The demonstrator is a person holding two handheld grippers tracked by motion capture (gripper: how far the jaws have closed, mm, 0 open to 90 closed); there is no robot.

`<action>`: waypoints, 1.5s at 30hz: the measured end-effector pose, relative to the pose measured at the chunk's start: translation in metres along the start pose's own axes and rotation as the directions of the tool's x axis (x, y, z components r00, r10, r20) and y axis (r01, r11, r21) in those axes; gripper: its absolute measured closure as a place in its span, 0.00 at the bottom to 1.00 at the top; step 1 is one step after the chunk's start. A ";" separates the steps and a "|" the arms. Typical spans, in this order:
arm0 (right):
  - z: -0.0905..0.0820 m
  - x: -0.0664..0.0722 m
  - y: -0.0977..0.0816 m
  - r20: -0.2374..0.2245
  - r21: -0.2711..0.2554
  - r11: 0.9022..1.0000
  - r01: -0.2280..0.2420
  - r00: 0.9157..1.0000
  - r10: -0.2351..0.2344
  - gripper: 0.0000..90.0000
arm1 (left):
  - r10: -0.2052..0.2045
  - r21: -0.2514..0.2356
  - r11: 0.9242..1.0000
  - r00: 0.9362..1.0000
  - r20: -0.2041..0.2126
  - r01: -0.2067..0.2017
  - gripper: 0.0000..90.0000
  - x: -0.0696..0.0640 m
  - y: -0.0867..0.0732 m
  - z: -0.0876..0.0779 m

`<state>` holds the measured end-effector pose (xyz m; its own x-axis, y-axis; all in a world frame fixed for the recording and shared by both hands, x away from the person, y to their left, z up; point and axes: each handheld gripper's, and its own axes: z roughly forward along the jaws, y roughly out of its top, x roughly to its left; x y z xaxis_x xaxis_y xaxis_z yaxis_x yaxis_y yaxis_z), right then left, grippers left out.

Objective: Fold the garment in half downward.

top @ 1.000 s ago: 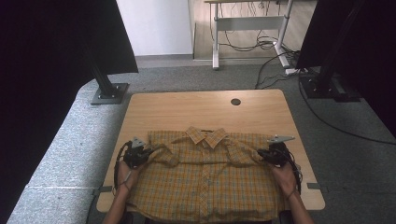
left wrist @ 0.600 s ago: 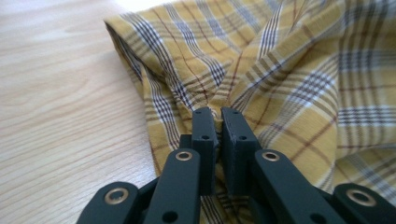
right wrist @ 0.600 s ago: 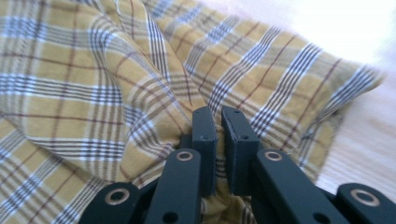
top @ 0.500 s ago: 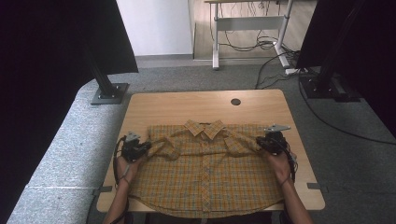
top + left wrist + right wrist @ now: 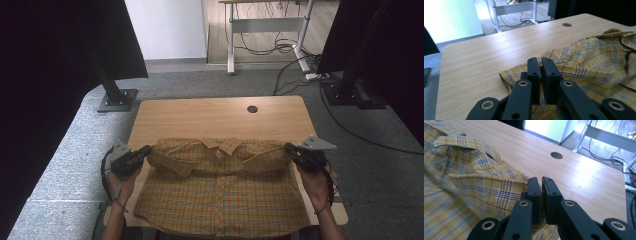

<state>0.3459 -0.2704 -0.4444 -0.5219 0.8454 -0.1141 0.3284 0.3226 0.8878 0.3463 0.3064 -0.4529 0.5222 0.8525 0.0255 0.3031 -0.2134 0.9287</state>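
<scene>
A yellow plaid shirt (image 5: pixel 220 195) lies front-up on the wooden table (image 5: pixel 200 117), collar toward the far side. My left gripper (image 5: pixel 146 150) is shut on the shirt's left shoulder edge and holds it lifted above the table's left side. My right gripper (image 5: pixel 289 148) is shut on the right shoulder edge, also raised. In the left gripper view the jaws (image 5: pixel 541 61) pinch a fold of plaid cloth (image 5: pixel 594 62). The right gripper view shows the jaws (image 5: pixel 541 180) clamped on the fabric (image 5: pixel 474 187). The shirt's upper edge hangs stretched between the two grippers.
A round cable hole (image 5: pixel 252 109) sits near the table's far edge. Bare wood lies beyond the collar. Black stand bases are on the floor at the back left (image 5: pixel 116 99) and right (image 5: pixel 350 92). A white desk frame (image 5: pixel 265 25) with cables stands farther back.
Both grippers have risen and spread outward, lifting the shirt's shoulders off the table and pulling the top edge taut.
</scene>
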 end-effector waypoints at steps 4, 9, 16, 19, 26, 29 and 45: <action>-0.019 0.011 -0.014 -0.045 0.006 1.000 -0.020 0.999 0.020 0.94 | -0.006 0.042 0.999 1.000 0.026 0.005 0.95 -0.008 -0.020 -0.015; -0.029 0.021 -0.052 -0.106 0.083 0.993 -0.087 0.990 0.096 0.93 | -0.035 0.152 0.988 0.998 0.046 0.027 0.95 -0.010 -0.060 -0.021; -0.013 0.029 -0.099 -0.146 0.263 0.954 -0.147 0.971 0.190 0.93 | 0.006 0.306 0.952 0.999 0.033 -0.016 0.96 -0.015 -0.091 -0.006; -0.001 0.029 -0.105 -0.136 0.290 0.946 -0.146 0.972 0.192 0.93 | 0.029 0.333 0.942 0.999 0.030 -0.037 0.97 -0.015 -0.093 0.006; 0.027 0.013 -0.094 -0.096 0.294 0.947 -0.127 0.982 0.161 0.93 | 0.007 0.334 0.943 1.000 0.022 -0.014 0.98 -0.003 -0.085 0.028; 0.043 0.003 -0.088 -0.081 0.289 0.948 -0.134 0.983 0.163 0.93 | -0.008 0.332 0.943 1.000 0.012 0.003 0.98 0.003 -0.081 0.038; 0.087 -0.042 -0.068 -0.085 0.201 0.947 -0.252 0.958 0.273 0.93 | -0.210 0.209 0.957 0.977 0.028 0.200 0.99 0.035 -0.063 0.066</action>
<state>0.4141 -0.2904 -0.5389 -0.4775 0.8618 0.1713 0.6004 0.1777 0.7797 0.3982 0.3183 -0.5346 0.4691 0.8645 -0.1807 0.5613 -0.1339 0.8167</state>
